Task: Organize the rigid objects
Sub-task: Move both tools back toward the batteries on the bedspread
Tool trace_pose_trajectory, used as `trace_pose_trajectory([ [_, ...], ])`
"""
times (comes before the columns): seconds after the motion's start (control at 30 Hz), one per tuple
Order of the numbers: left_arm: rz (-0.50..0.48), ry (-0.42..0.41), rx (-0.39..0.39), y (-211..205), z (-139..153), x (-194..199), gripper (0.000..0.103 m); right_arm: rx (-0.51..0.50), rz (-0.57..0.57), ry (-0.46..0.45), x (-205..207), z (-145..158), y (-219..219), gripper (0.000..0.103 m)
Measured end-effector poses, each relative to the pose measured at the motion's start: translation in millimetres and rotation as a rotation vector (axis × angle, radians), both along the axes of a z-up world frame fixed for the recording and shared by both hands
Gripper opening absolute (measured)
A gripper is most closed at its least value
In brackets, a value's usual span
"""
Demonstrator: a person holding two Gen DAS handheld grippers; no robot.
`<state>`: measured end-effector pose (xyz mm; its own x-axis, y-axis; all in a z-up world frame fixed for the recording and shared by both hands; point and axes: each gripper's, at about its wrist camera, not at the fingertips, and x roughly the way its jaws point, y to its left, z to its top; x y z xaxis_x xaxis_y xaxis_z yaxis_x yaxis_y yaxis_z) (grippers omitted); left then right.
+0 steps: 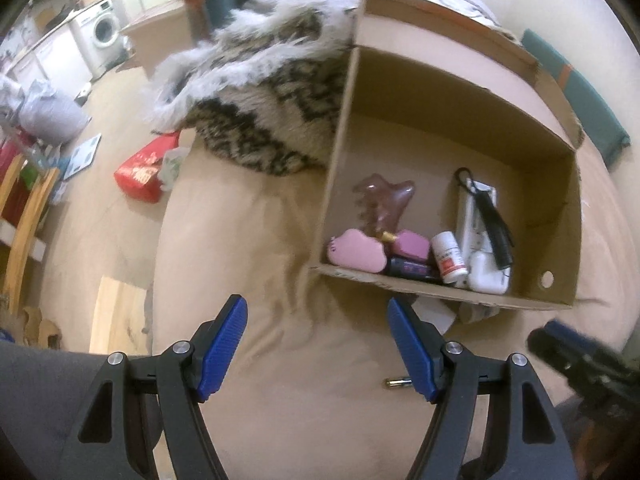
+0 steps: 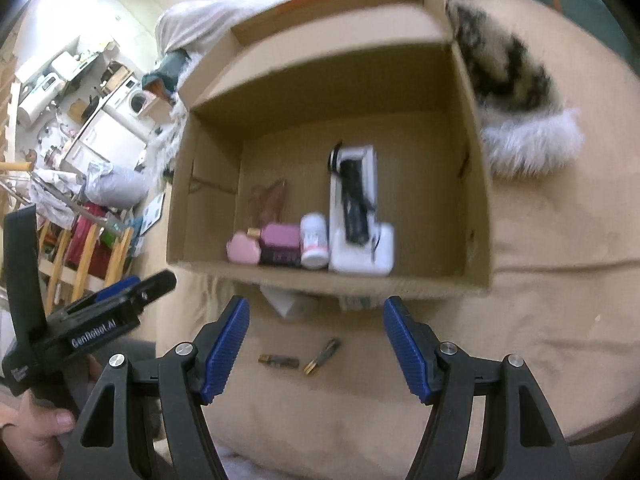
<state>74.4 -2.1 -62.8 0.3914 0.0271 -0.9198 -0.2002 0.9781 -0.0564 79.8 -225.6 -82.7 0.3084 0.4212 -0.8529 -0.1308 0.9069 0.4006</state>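
Observation:
An open cardboard box (image 1: 552, 184) (image 2: 476, 184) sits on a beige bed. Inside lie a pink cloud-shaped case (image 1: 356, 254) (image 2: 242, 252), a pink perfume bottle (image 1: 408, 246) (image 2: 280, 240), a white pill bottle (image 1: 450, 258) (image 2: 314, 240), a white charger with a black comb (image 1: 486, 240) (image 2: 356, 208) and a brown hair claw (image 1: 380, 200). Two small batteries (image 2: 278, 360) (image 2: 322, 356) lie on the bed before the box; one battery shows in the left wrist view (image 1: 396, 383). My left gripper (image 1: 318, 344) and right gripper (image 2: 316, 344) are open and empty.
A furry patterned blanket (image 1: 264, 120) (image 2: 512, 80) lies beside the box. White items (image 2: 288, 304) poke out under the box's front edge. A red bag (image 1: 140, 172) lies on the floor at left. Wooden rails (image 2: 80, 264) stand beside the bed.

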Motion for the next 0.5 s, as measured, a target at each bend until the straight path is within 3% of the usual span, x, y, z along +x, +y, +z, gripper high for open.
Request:
trace_pose_trajectory([
  [0.17, 0.032, 0.032, -0.032, 7, -7, 0, 0.07, -0.03, 0.02, 0.177, 5, -41, 10, 0.073],
  [0.27, 0.043, 0.039, -0.056, 10, -8, 0, 0.07, -0.117, 0.092, 0.253, 8, -65, 27, 0.073],
  [0.37, 0.05, 0.043, -0.078, 12, -8, 1, 0.07, -0.276, 0.239, 0.261, 7, -79, 53, 0.073],
  [0.5, 0.055, 0.058, -0.11, 13, -11, 2, 0.07, -0.421, 0.425, 0.199, -4, -86, 81, 0.073],
])
